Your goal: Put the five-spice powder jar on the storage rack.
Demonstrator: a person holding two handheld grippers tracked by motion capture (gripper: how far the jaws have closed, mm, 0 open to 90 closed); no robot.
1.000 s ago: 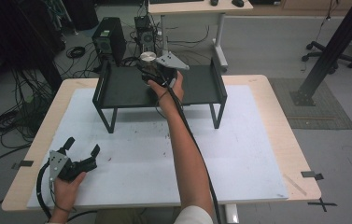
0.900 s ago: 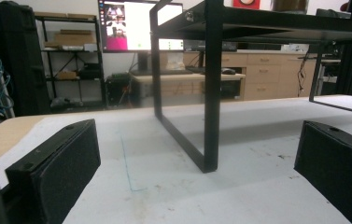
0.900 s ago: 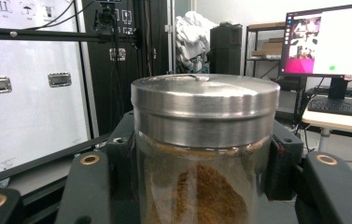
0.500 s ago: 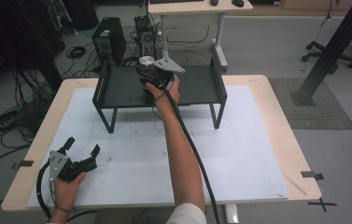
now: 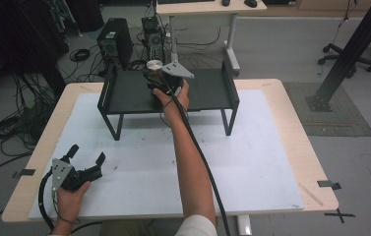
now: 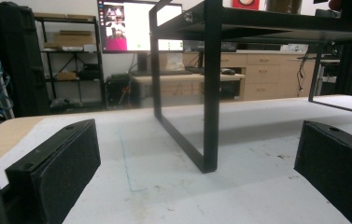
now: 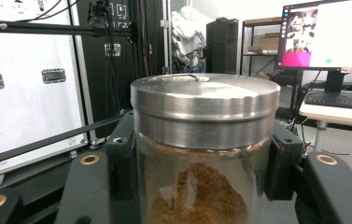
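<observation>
My right gripper (image 5: pixel 154 74), pinching the jar (image 7: pixel 205 154) of brown powder, has carried it farther back over the black rack (image 5: pixel 207 93), near setting it down, while my left gripper (image 5: pixel 85 158) rests spread on the table (image 5: pixel 252 157).

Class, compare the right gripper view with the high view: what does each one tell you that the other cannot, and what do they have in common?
Right gripper view: the jar's clear glass wall with brown powder inside, and a lit monitor behind. High view: the black shelf on the white table, and the left gripper resting open near the front edge. Both: the jar's metal lid, with the right gripper shut on the jar.
</observation>
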